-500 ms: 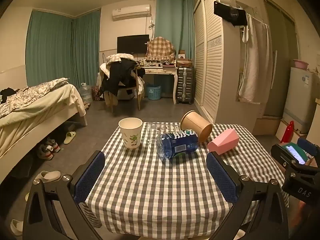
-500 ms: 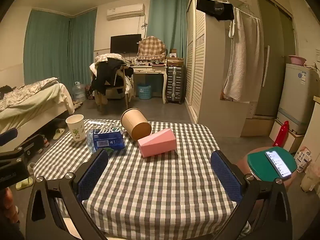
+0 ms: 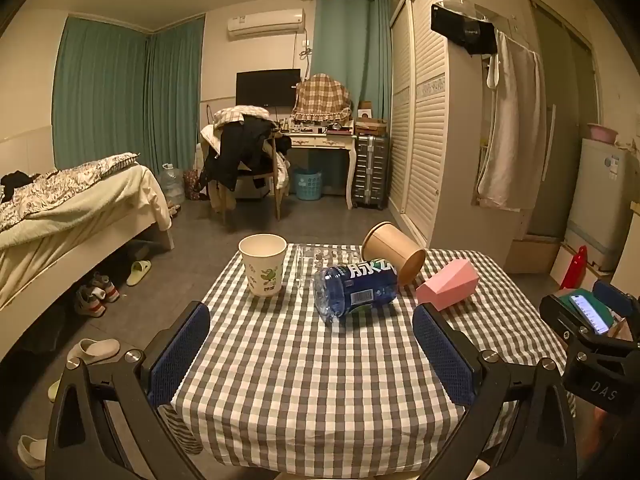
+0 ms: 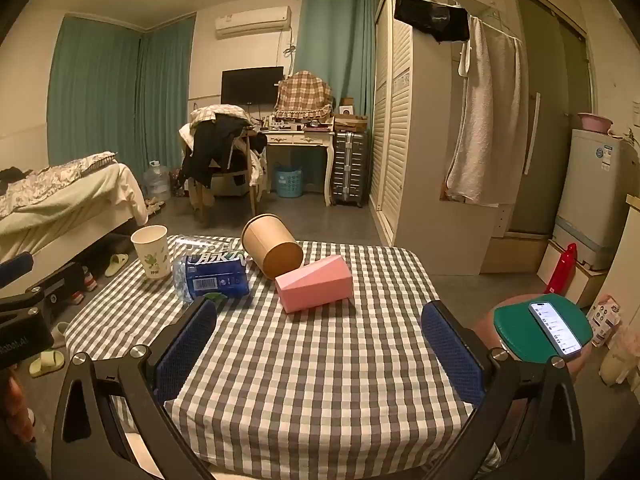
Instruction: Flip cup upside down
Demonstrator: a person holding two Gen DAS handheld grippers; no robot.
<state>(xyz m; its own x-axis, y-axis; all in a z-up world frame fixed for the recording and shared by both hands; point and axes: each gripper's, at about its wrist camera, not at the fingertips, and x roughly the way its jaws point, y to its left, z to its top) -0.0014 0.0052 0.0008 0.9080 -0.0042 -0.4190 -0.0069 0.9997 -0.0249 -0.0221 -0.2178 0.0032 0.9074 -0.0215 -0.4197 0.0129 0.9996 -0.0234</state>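
Two grippers point(image 3: 311, 350) point(image 4: 319, 347) gape wide — one upright cup point(image 3: 263, 264), one bottle point(image 3: 356, 289), perhaps one tumbler point(image 3: 394, 251).

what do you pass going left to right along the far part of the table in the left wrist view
white paper cup standing upright → blue-labelled bottle lying on its side → pink box. The brown cup lying on its side overlaps the bottle, so it is left out.
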